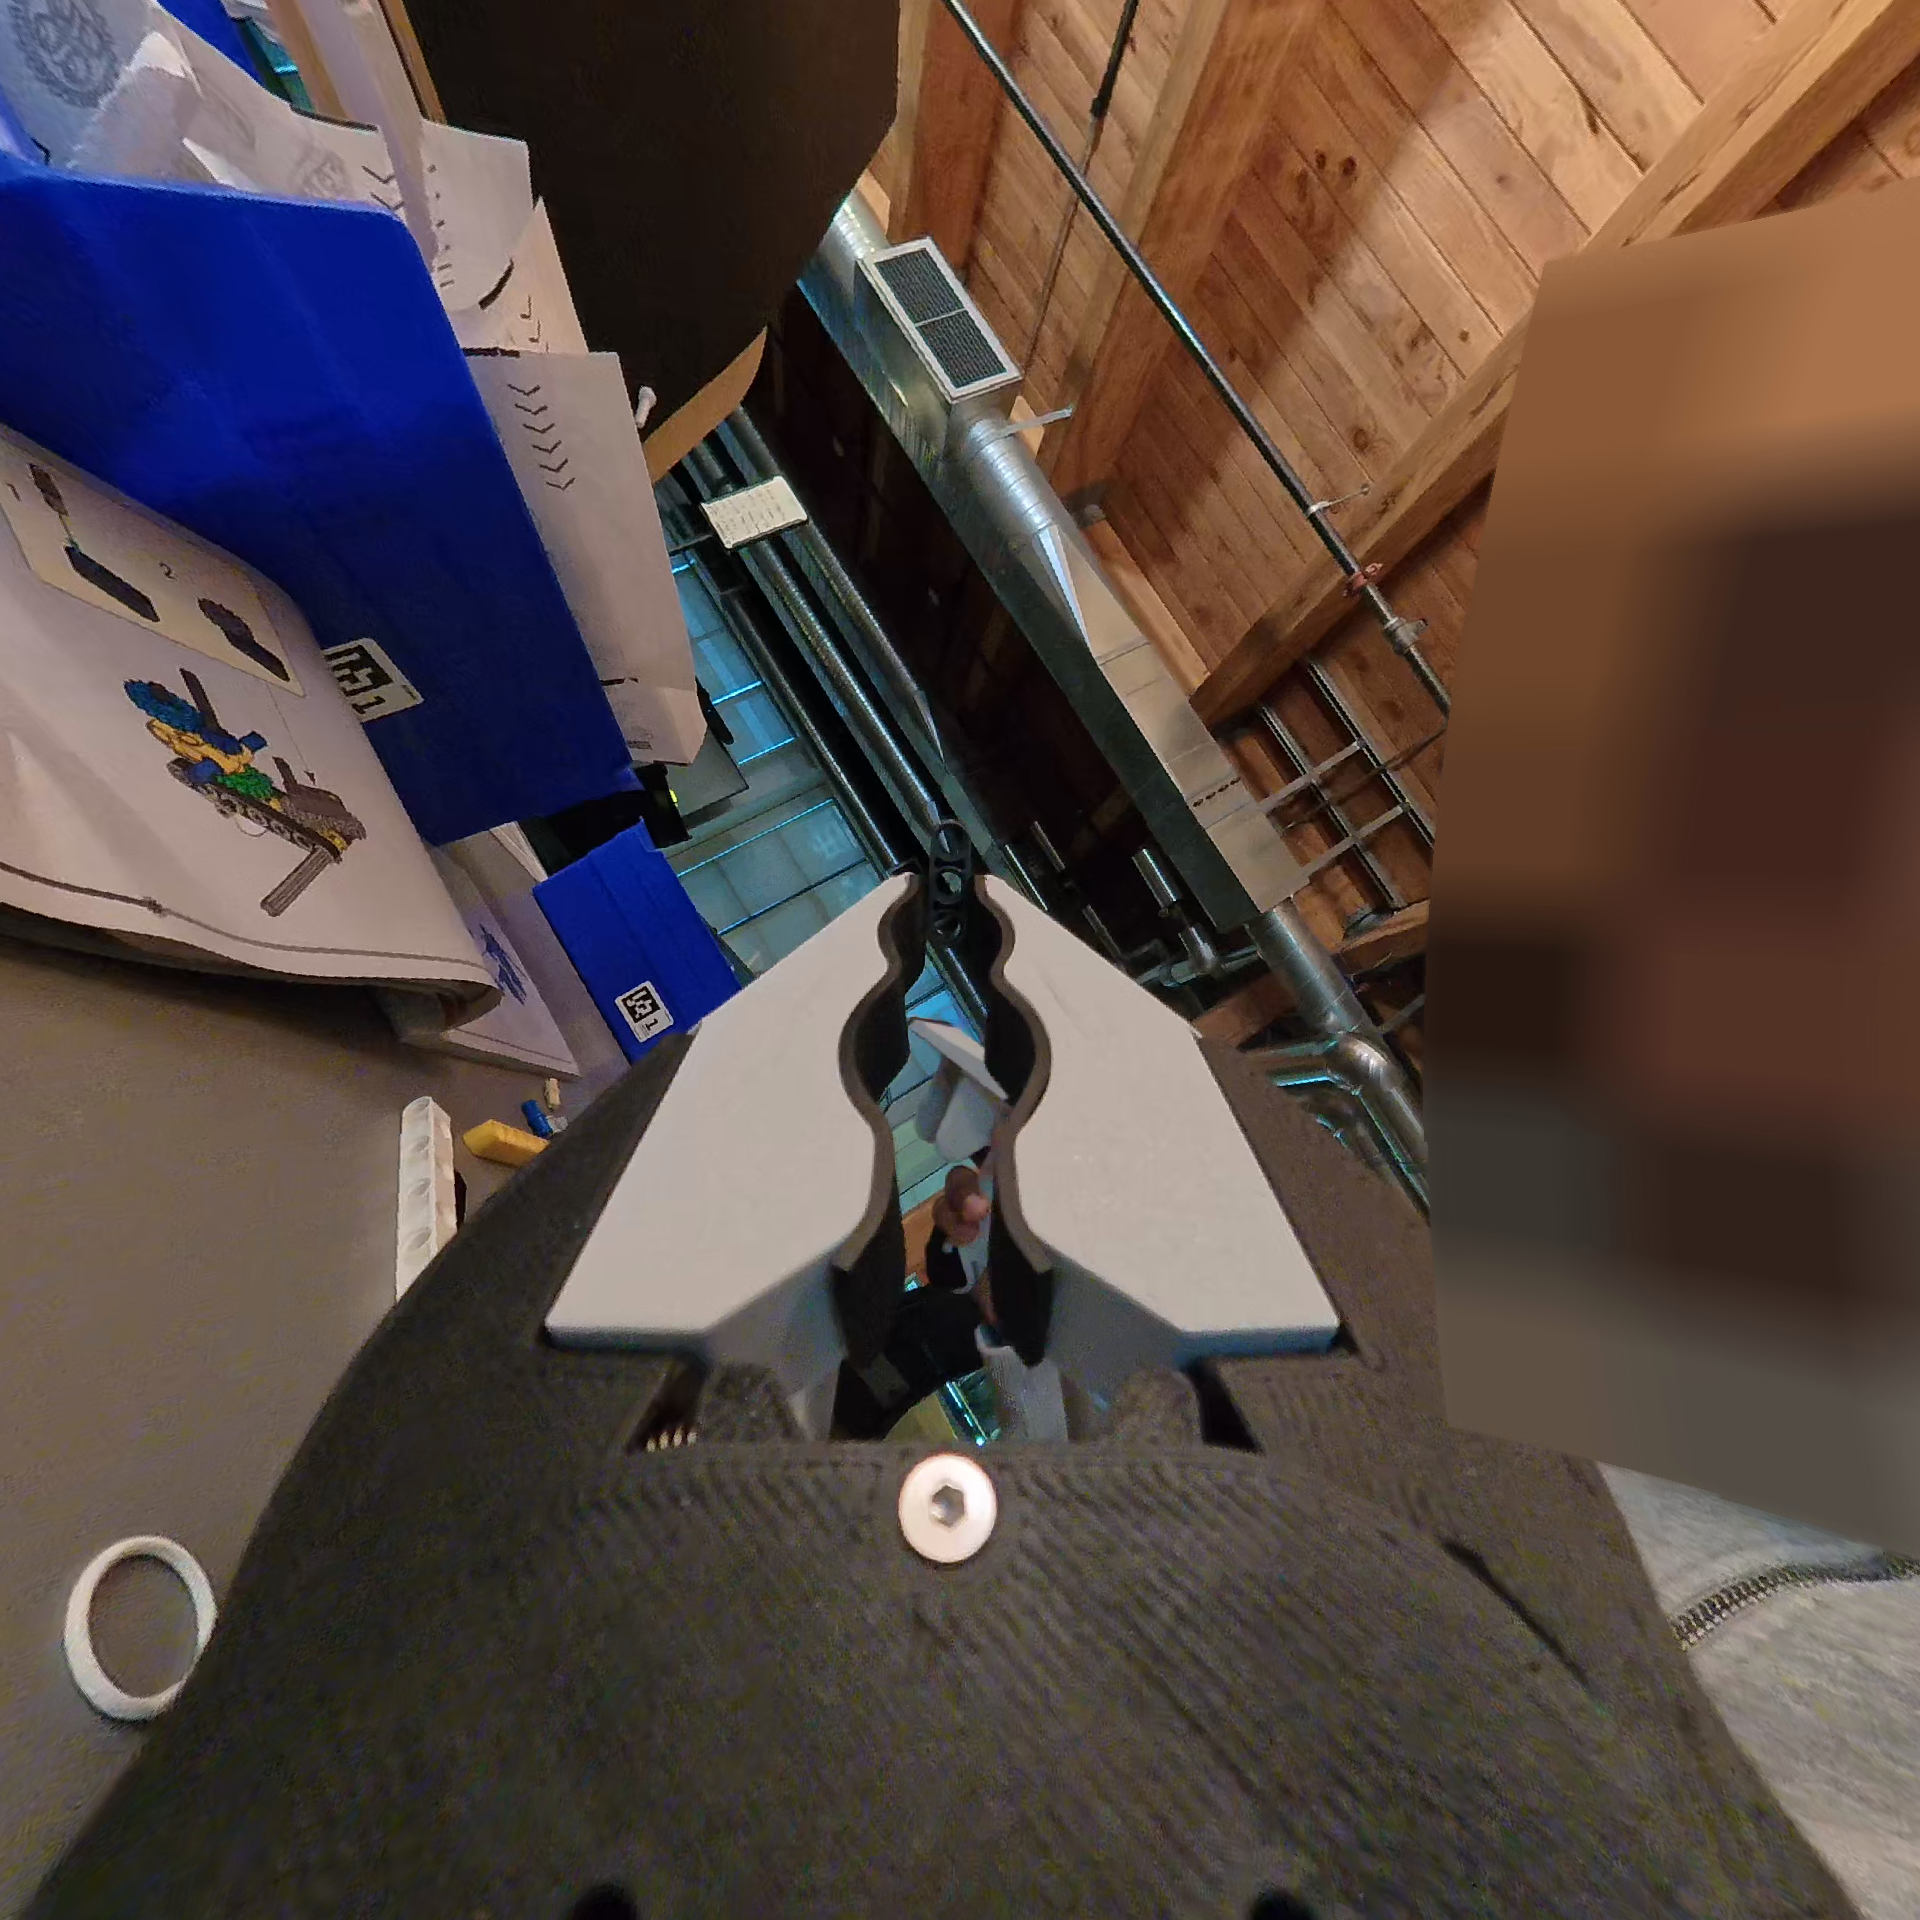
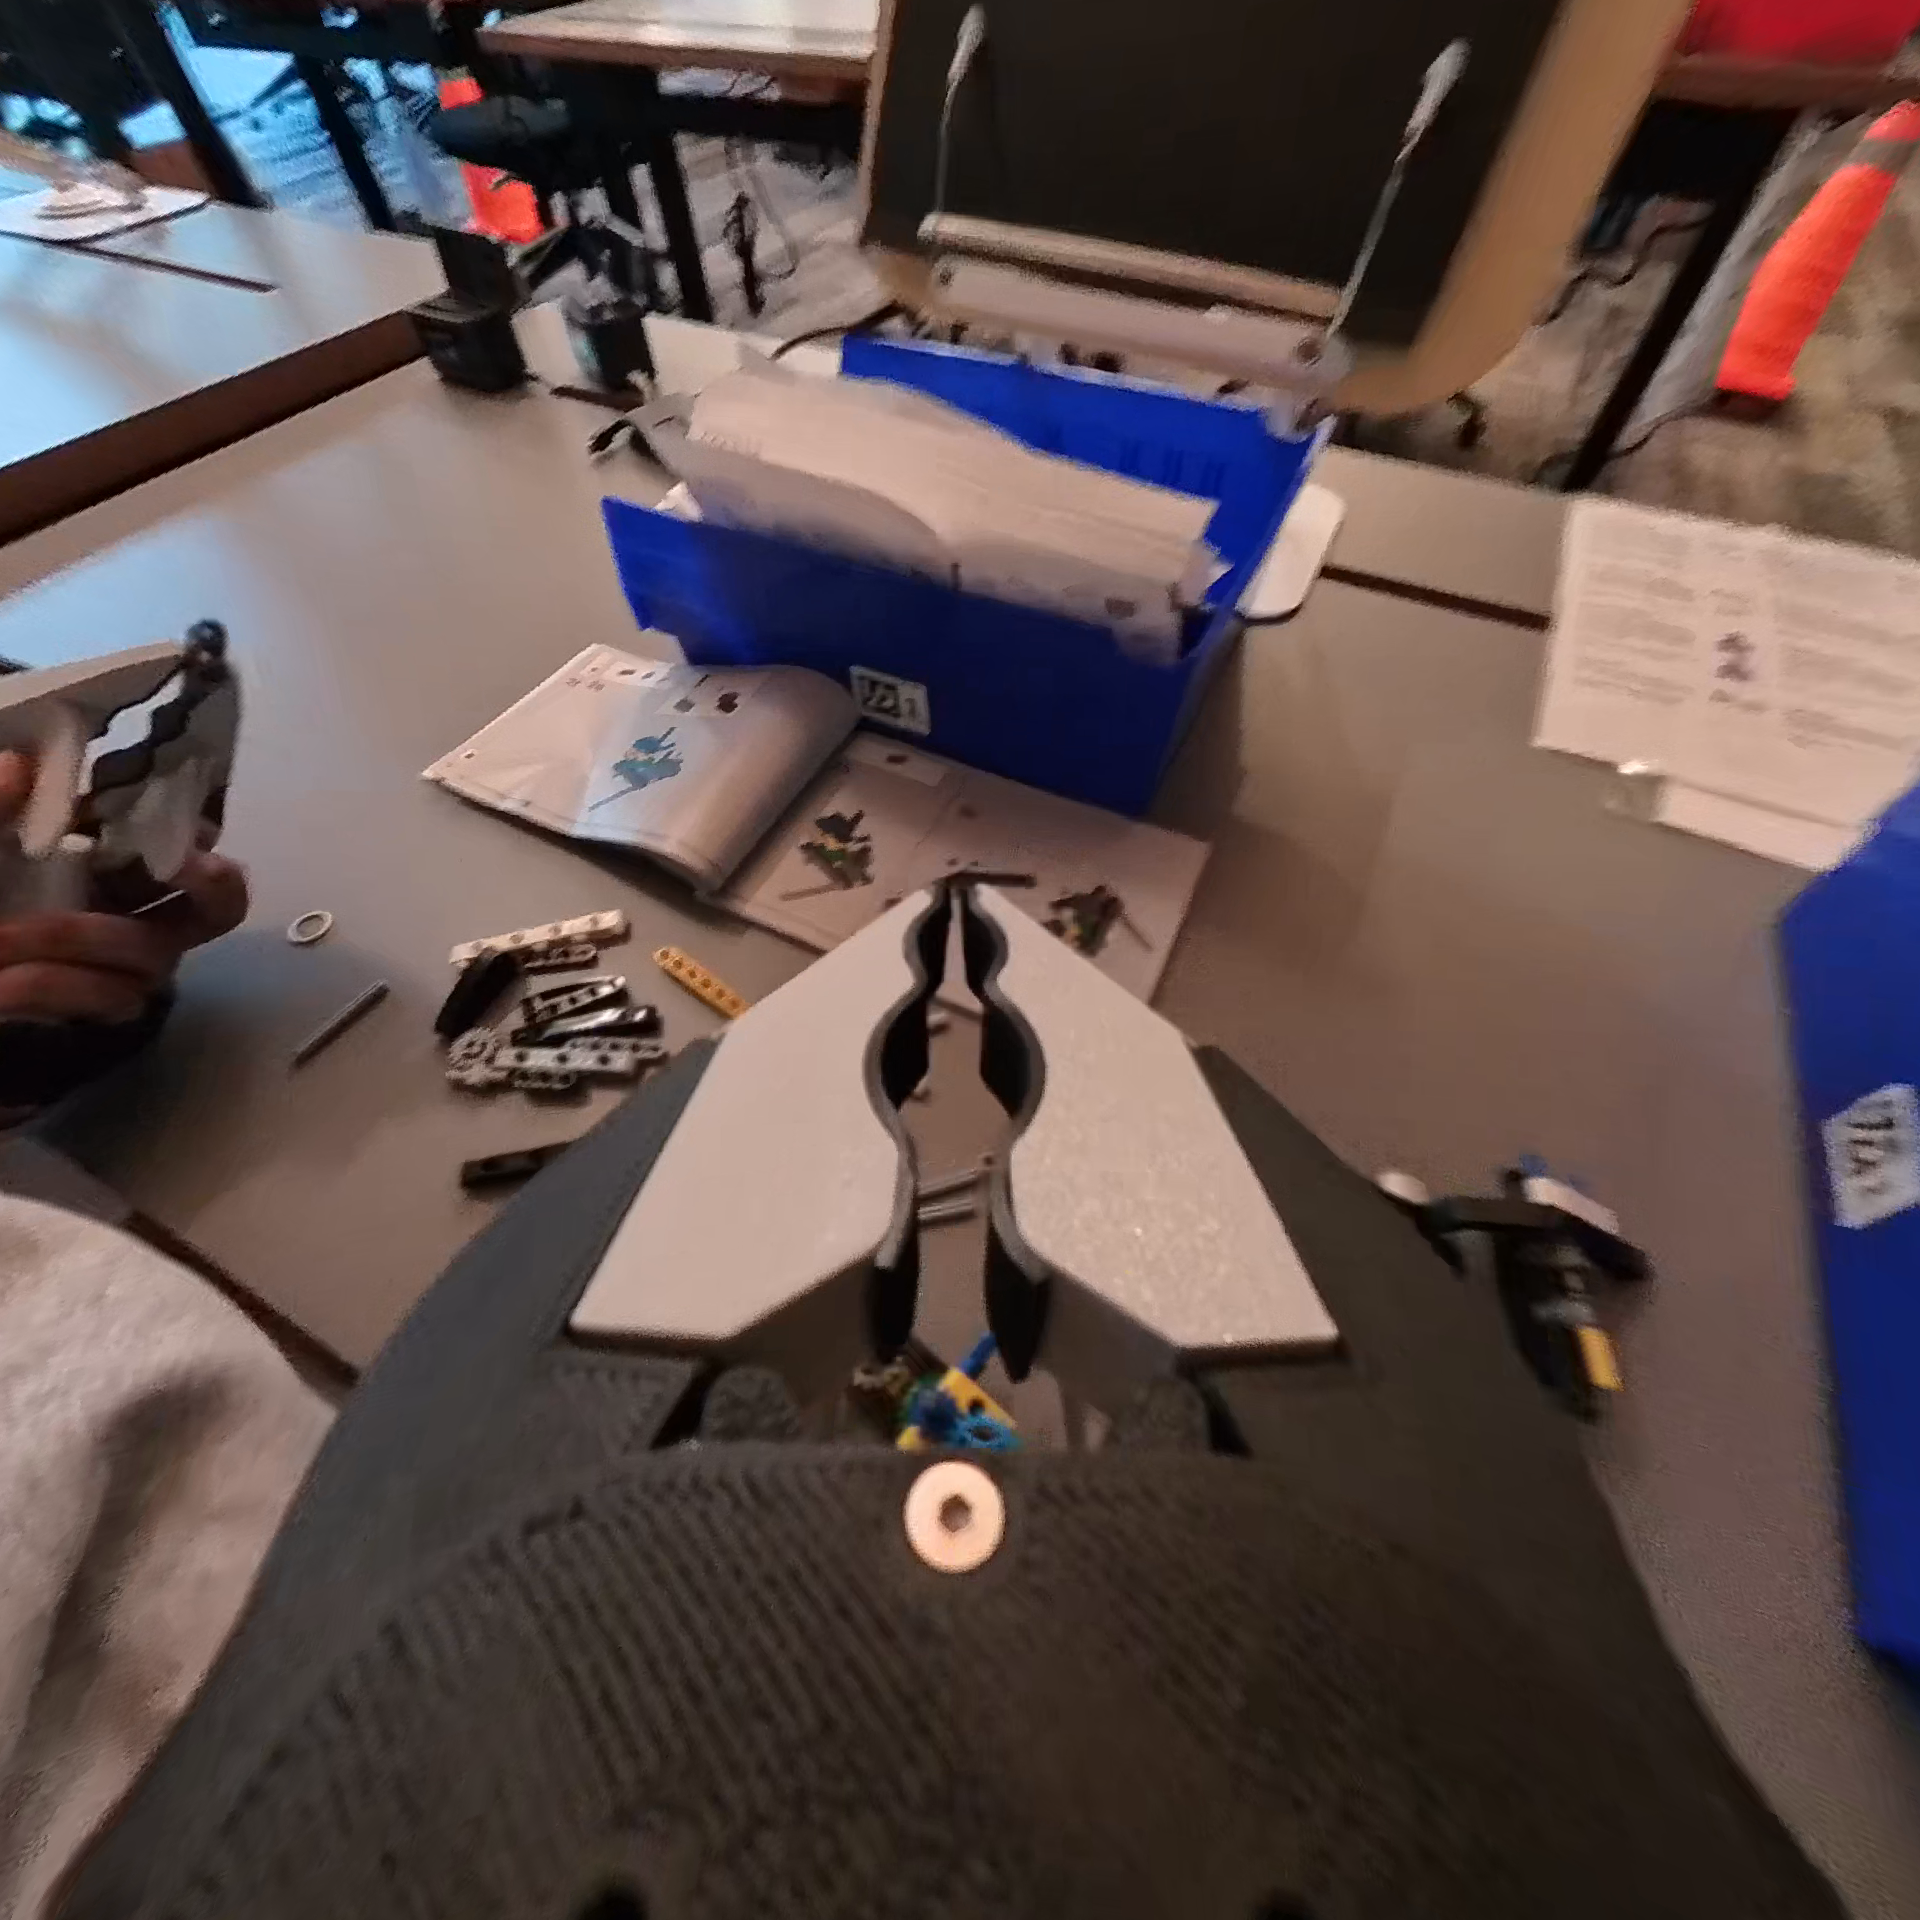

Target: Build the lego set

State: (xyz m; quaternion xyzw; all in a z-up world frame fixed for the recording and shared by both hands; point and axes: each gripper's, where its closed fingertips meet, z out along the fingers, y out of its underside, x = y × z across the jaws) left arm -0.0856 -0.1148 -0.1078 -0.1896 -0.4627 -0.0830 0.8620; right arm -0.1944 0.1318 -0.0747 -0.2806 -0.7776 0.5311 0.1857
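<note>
My left gripper (image 1: pixel 948 902) is tilted up toward the ceiling and is shut on a small black lego link (image 1: pixel 948 873) that sticks out past its tips. It also shows in the right wrist view (image 2: pixel 197 665), raised at the left edge in a hand. My right gripper (image 2: pixel 956 899) hovers over the table with its jaws almost together, and a thin black rod (image 2: pixel 1003 880) appears pinched at its tips. A yellow and blue assembly (image 2: pixel 961 1408) shows below it through the finger gap. Loose black and grey beams (image 2: pixel 551 1023) lie to the left.
An open instruction booklet (image 2: pixel 665 769) lies before a blue bin (image 2: pixel 966 665) holding papers. A second blue bin (image 2: pixel 1860 1299) stands at the right, with a black and yellow sub-assembly (image 2: pixel 1538 1257) beside it. A white ring (image 2: pixel 310 927), a grey axle (image 2: pixel 338 1023) and a yellow beam (image 2: pixel 701 982) lie on the grey table (image 2: pixel 1403 987). One gripper's finger ends stand about 25 cm off the other's. My right tips are about 30 cm from the grey axle (image 2: pixel 338 1023), my left tips only 15 cm.
</note>
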